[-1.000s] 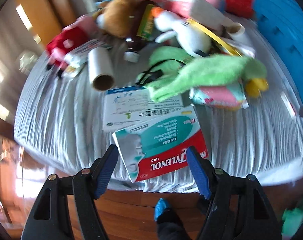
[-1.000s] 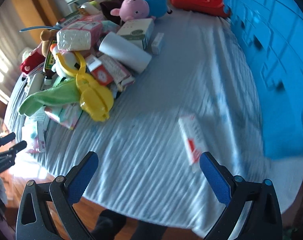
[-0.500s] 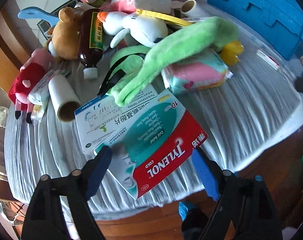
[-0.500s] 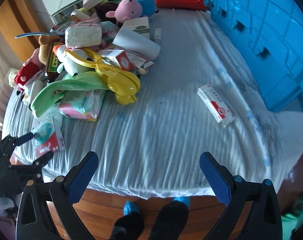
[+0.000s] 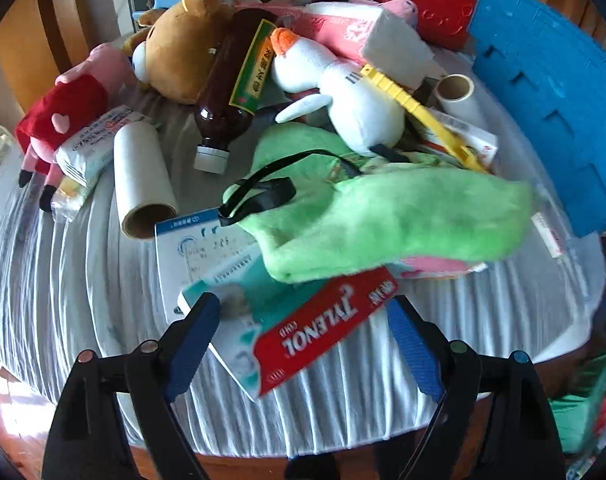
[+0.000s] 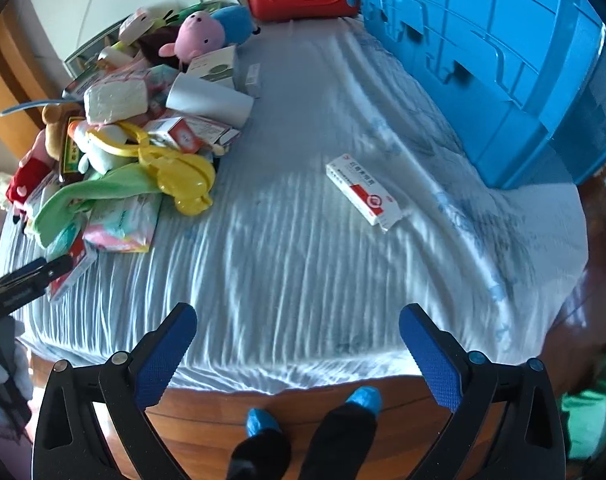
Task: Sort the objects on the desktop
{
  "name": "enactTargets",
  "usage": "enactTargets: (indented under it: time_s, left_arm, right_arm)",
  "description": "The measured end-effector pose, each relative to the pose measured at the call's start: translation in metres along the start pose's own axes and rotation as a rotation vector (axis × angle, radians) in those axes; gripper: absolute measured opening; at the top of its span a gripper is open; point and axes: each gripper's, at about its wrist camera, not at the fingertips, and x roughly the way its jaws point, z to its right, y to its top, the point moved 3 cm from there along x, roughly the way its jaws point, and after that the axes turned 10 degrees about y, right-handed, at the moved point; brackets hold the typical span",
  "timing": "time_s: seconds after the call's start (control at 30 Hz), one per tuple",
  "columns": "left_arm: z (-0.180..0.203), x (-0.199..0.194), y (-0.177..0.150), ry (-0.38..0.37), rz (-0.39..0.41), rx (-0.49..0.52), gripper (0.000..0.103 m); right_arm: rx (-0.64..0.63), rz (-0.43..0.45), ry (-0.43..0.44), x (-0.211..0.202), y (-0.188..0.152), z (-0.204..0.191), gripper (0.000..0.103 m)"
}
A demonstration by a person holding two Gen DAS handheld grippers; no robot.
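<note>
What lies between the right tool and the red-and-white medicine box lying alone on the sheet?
Nothing: in the right wrist view only bare rippled sheet lies between the open right tool and the red-and-white medicine box.

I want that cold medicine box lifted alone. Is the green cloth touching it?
Touching. The left wrist view shows the green cloth draped over the far end of the Tylenol box.

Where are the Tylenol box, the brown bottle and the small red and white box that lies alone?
Tylenol box (image 5: 303, 332): left wrist view, red printed face.
Brown bottle (image 5: 231, 92): left wrist view, its body.
Small red and white box (image 6: 363, 192): right wrist view, top face.
</note>
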Motion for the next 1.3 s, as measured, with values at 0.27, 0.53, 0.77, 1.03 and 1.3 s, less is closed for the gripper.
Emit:
enactTargets:
  time_s: [0.27, 0.53, 0.77, 1.03, 1.3]
  left_arm:
    - [0.005, 0.006, -0.001, 0.142, 0.052, 0.289, 0.085]
    - [-0.004, 0.02, -0.01, -0.04, -0.037, 0.124, 0.088]
    - [0.024, 0.013, -0.039, -0.074, -0.06, 0.185, 0.088]
    - [0.052, 0.02, -0.043, -0.008, -0.089, 0.134, 0.088]
    - [0.064, 0.023, -0.038, 0.084, -0.101, 0.04, 0.094]
  right_arm:
    - [-0.023, -0.038, 0.021, 0.017, 0.007, -0.001, 0.103]
    - [-0.157, -0.119, 0.129, 0.071, 0.001, -0.08, 0.092]
    - [-0.222, -0.132, 0.104, 0.089, 0.003, -0.114, 0.085]
    - [-0.11, -0.078, -0.017, 0.063, 0.021, -0.032, 0.085]
    - [-0.099, -0.07, -0.091, 0.056, 0.053, 0.052, 0.088]
